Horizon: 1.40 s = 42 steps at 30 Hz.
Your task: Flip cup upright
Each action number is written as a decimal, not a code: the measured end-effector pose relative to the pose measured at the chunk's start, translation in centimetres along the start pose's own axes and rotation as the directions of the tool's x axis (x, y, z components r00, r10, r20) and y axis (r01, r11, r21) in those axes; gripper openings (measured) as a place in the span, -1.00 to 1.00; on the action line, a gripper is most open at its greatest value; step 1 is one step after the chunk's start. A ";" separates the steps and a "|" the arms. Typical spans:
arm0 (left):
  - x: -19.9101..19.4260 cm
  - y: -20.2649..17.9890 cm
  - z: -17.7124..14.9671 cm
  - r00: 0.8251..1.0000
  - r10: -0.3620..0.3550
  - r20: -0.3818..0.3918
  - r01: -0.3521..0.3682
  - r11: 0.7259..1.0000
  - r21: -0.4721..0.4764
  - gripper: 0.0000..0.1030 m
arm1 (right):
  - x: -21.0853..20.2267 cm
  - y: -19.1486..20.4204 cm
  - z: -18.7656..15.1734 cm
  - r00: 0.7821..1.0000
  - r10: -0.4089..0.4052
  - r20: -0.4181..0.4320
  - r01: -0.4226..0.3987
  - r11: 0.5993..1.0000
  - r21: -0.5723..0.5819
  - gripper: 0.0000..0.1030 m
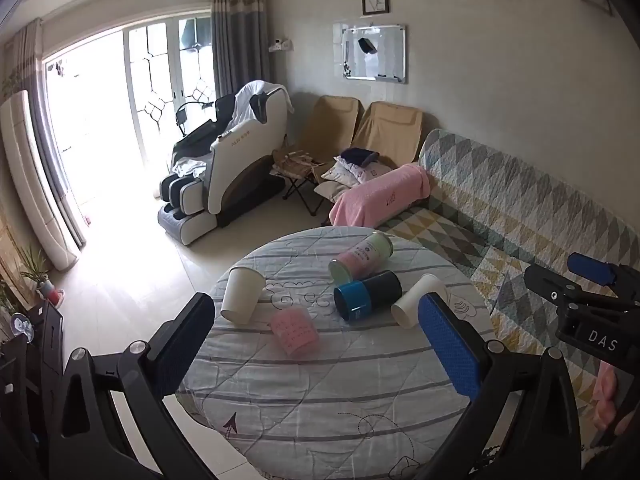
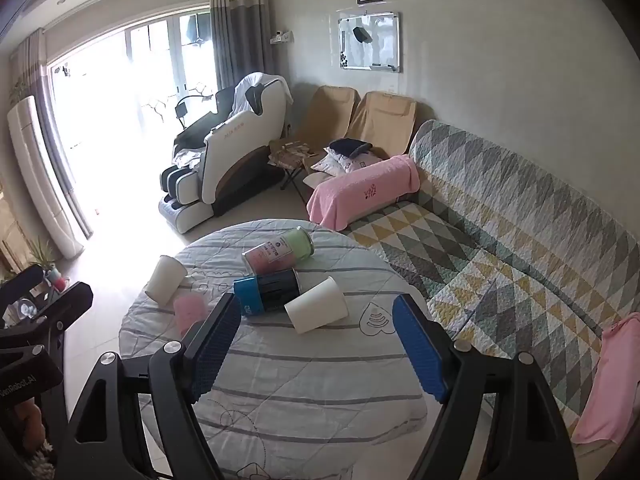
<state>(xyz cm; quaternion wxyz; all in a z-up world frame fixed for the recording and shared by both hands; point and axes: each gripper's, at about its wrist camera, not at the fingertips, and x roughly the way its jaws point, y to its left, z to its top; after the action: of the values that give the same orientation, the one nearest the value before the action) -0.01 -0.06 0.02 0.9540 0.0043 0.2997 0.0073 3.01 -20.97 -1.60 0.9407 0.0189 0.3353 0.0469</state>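
Several cups lie on a round table covered with a striped grey cloth (image 1: 320, 400) (image 2: 312, 392). A white paper cup (image 1: 242, 295) (image 2: 165, 275) stands mouth-down at the left. A pink cup (image 1: 294, 332) (image 2: 189, 312) is next to it. A blue and black cup (image 1: 367, 295) (image 2: 267, 288), a pink and green jar (image 1: 361, 257) (image 2: 278, 251) and another white paper cup (image 1: 418, 301) (image 2: 317, 305) lie on their sides. My left gripper (image 1: 316, 348) is open above the table's near part. My right gripper (image 2: 316, 350) is open, just short of the lying white cup.
A quilted sofa (image 1: 520, 240) (image 2: 500, 220) with a pink towel (image 2: 360, 192) runs along the right of the table. A massage chair (image 1: 228, 168) and folding chairs (image 1: 360, 136) stand behind. My right gripper also shows at the right edge of the left wrist view (image 1: 592, 300).
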 end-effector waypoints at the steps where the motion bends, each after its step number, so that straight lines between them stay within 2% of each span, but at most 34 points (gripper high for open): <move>1: 0.0 0.0 0.0 1.000 0.005 0.001 -0.005 1.000 0.007 1.00 | 0.0 0.0 0.0 1.000 -0.003 0.000 0.003 1.000 -0.001 0.54; 16: -0.1 0.1 0.2 1.000 0.013 0.013 -0.013 1.000 0.017 1.00 | 0.4 1.1 -0.2 1.000 -0.001 -0.030 0.000 1.000 -0.030 0.54; 42: 0.1 0.4 -0.1 1.000 0.015 0.009 -0.015 1.000 0.012 1.00 | 0.6 0.7 -0.2 0.999 -0.003 -0.042 0.002 1.000 -0.025 0.54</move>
<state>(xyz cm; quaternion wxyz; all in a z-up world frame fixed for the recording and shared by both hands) -0.01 0.36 -0.15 0.9553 0.0121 0.2952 0.0127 3.29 -20.19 -2.09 0.9336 0.0055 0.3546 0.0503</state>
